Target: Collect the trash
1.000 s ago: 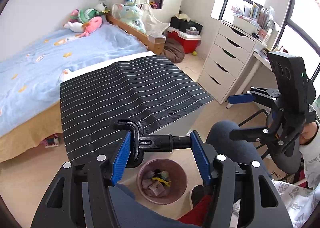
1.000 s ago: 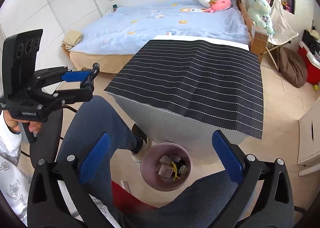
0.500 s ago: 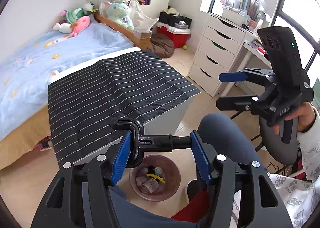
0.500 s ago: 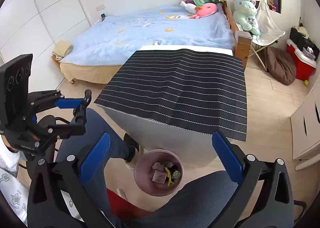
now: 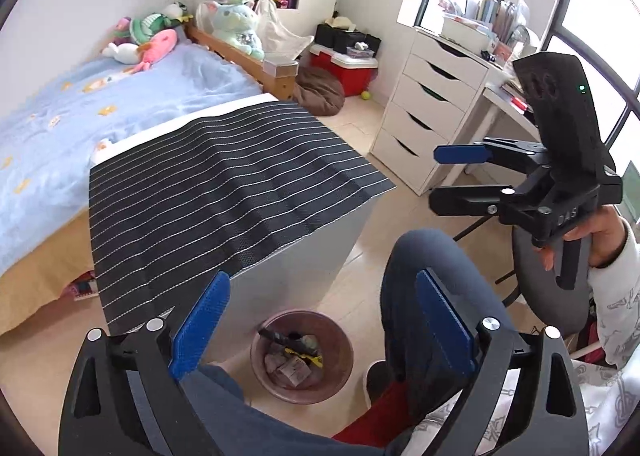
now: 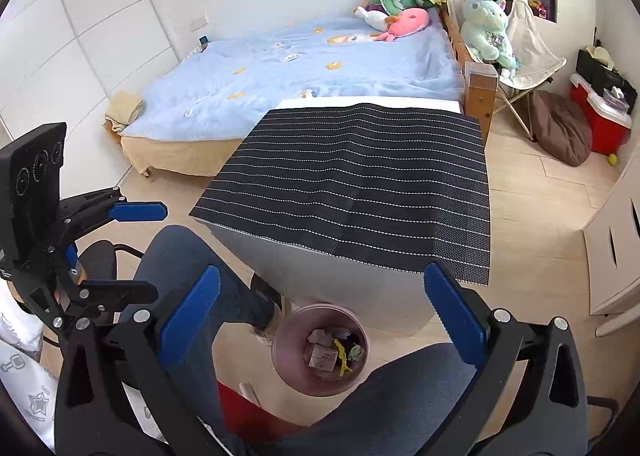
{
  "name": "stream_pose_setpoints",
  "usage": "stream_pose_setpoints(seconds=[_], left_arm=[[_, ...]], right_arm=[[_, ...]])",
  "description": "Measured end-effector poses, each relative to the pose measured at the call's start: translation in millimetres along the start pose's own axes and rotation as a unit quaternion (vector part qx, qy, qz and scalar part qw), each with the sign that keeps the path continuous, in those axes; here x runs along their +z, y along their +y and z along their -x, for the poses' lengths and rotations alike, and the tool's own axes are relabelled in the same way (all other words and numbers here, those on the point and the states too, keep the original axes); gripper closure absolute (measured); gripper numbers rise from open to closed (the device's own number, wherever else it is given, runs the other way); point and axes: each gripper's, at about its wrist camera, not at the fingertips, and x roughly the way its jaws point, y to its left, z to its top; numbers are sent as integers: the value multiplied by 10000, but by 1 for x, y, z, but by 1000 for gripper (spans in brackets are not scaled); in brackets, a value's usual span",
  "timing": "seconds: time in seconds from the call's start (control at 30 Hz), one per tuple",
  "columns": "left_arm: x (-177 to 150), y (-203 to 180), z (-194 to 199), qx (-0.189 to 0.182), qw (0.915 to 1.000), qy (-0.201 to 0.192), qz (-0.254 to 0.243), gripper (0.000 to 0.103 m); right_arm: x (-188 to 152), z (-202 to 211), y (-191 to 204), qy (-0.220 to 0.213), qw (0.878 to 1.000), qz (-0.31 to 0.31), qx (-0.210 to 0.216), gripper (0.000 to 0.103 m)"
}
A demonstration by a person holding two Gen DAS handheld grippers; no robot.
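The left tool (image 5: 320, 320) had just been opening and stood spread wide, empty, above the bin (image 5: 340, 372); the right tool (image 6: 320, 312) was spread too, holding nothing.

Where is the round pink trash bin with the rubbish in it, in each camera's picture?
Left wrist: the round pink trash bin sits bottom centre, between the blue finger pads.
Right wrist: bottom centre too, just left of the middle.
Shared landmark: the black mat with white stripes lies above it in both.
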Motion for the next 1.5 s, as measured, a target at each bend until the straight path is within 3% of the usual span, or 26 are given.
stream_pose_setpoints(seconds=[0.37, 0.6, 1.13, 1.33, 1.5], left_arm=[[-3, 24, 2, 334, 9984, -118, 449, 8], [1, 37, 6, 645, 9960, -249, 561, 8], [46, 68, 18, 1010, 9903, -715, 629, 8], [61, 79, 12, 1361, 9855, -603, 820, 7], [67, 85, 7, 1046, 9893, -525, 868, 7]], right_arm=[[1, -6, 7, 49, 9999, 138, -43, 3], [12, -10, 7, 43, 9993, 130, -344, 3], [75, -5, 17, -492, 9964, 374, -578, 3], [86, -13, 18, -486, 9964, 403, -569, 3], [90, -15, 15, -463, 9967, 379, -549, 3]])
